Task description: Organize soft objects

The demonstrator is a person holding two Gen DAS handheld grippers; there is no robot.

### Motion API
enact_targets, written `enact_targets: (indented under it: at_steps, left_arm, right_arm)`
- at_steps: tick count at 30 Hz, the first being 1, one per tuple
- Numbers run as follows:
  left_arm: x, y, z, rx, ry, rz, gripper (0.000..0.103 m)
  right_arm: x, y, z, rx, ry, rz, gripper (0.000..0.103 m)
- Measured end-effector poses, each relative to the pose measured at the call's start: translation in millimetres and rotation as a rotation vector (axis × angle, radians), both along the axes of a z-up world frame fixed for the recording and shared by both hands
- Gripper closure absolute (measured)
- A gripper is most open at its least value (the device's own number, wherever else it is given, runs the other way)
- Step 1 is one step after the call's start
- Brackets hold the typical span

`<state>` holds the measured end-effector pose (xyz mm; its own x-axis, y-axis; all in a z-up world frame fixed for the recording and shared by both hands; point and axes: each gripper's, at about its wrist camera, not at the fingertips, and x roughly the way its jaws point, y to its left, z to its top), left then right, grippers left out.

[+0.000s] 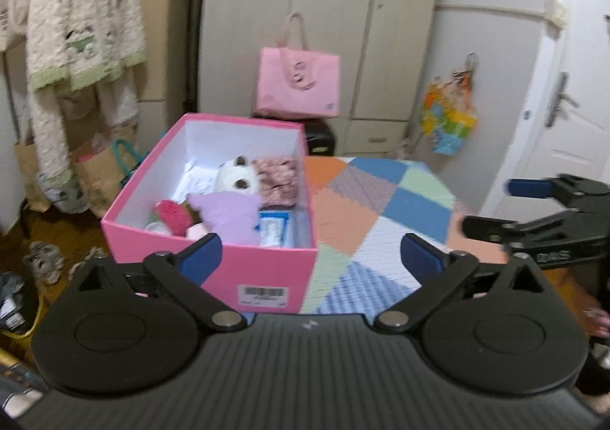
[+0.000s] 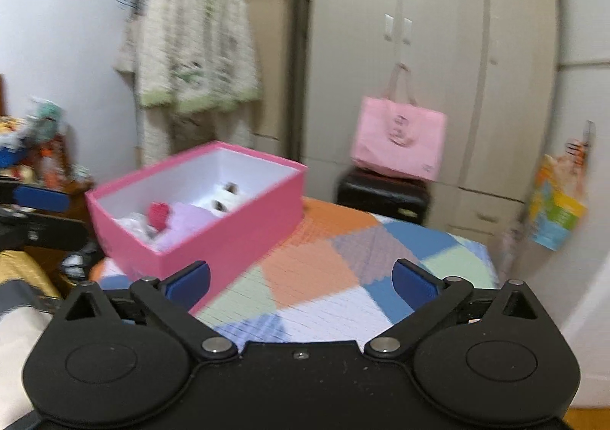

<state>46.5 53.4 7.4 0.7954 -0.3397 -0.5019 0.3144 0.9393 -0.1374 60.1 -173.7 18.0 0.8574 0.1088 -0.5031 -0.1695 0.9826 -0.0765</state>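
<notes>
Both your hand-held grippers, left [image 1: 310, 252] and right [image 2: 301, 279], gape wide and hold nothing, soft toys [image 1: 225, 210] sitting in the pink box [image 1: 267, 273] on the patchwork worktop [image 1: 385, 224].

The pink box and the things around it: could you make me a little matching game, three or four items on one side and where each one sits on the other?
Things:
1. purple plush
2. pink tote bag
3. colourful paper bag
4. pink box

Places:
A. on the patchwork mat
B. hanging on the wall by the door
C. inside the pink box
D. on a black stool in front of the wardrobe

Pairs: 1-C, 2-D, 3-B, 4-A
</notes>
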Motion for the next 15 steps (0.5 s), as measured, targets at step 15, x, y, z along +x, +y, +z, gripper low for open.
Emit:
enact_targets:
  at_steps: [15]
  left_arm:
    - [-3.0, -25.8, -5.1, 0.247, -0.004, 0.247, 0.000]
  right_arm:
    - [-33.5, -17.1, 4.7, 0.115, -0.031, -0.134, 0.000]
